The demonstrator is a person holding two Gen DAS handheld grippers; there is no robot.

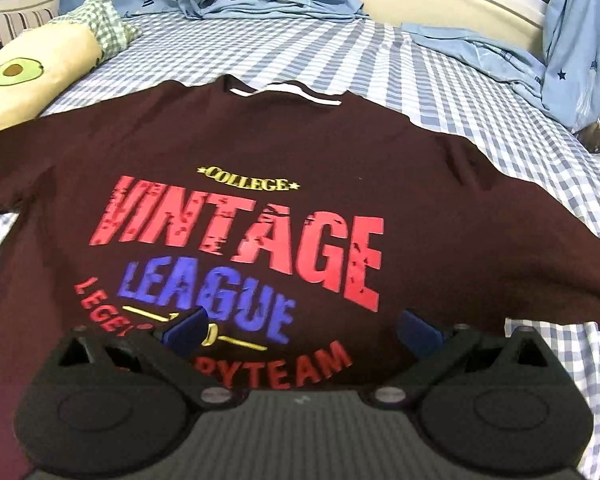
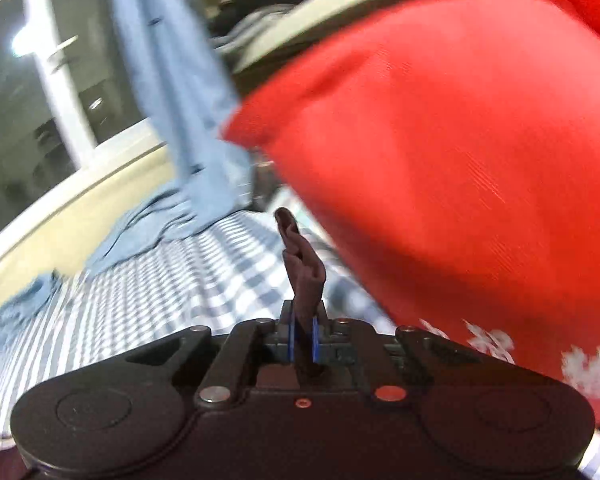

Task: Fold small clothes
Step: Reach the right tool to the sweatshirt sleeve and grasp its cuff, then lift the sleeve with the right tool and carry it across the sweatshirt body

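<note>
Right tool (image 2: pixel 303 336) tight on maroon shirt (image 2: pixel 304 276) fold.

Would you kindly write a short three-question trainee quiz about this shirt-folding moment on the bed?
1. True or false: the left gripper is open above the maroon T-shirt.
2. What does the right gripper pinch? A) blue curtain B) maroon fabric C) red cushion
3. Fill in: the largest red word printed on the shirt is ____.

Key: 1 true; 2 B, the maroon fabric; 3 VINTAGE.
</note>
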